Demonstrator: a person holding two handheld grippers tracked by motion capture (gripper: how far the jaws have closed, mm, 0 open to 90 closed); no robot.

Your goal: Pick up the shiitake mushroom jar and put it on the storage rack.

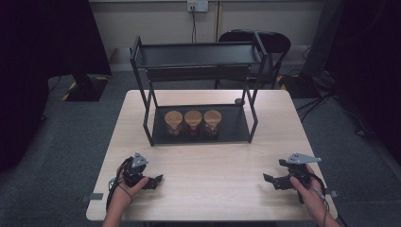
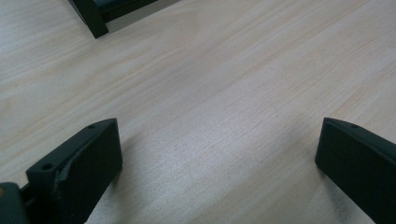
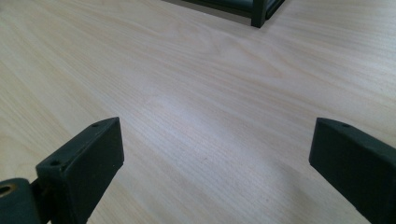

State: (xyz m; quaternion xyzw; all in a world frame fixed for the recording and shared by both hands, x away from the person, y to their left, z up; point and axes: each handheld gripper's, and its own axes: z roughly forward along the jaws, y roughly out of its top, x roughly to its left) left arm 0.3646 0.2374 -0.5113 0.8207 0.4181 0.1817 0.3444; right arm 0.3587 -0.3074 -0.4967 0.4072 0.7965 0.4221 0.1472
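Observation:
Three jars with wooden lids [image 1: 193, 123] stand in a row on the bottom shelf of a black two-tier metal rack [image 1: 142, 56] at the back middle of the wooden table [image 1: 213, 156]. My left gripper [image 1: 157, 180] rests near the front left of the table, held by a hand, jaws wide apart with nothing between them [image 2: 219, 149]. At the front right, my right gripper [image 1: 269, 179] is also open and empty [image 3: 217, 149]. Each gripper view looks over bare wood towards a foot of the rack [image 2: 93, 21] [image 3: 259, 14].
A black chair [image 1: 265, 45] stands behind the table past the rack. The rack's top shelf [image 1: 198, 54] carries nothing. A small dark round object [image 1: 239, 101] lies on the table by the rack's rear right leg. Dark equipment and cables lie on the floor either side.

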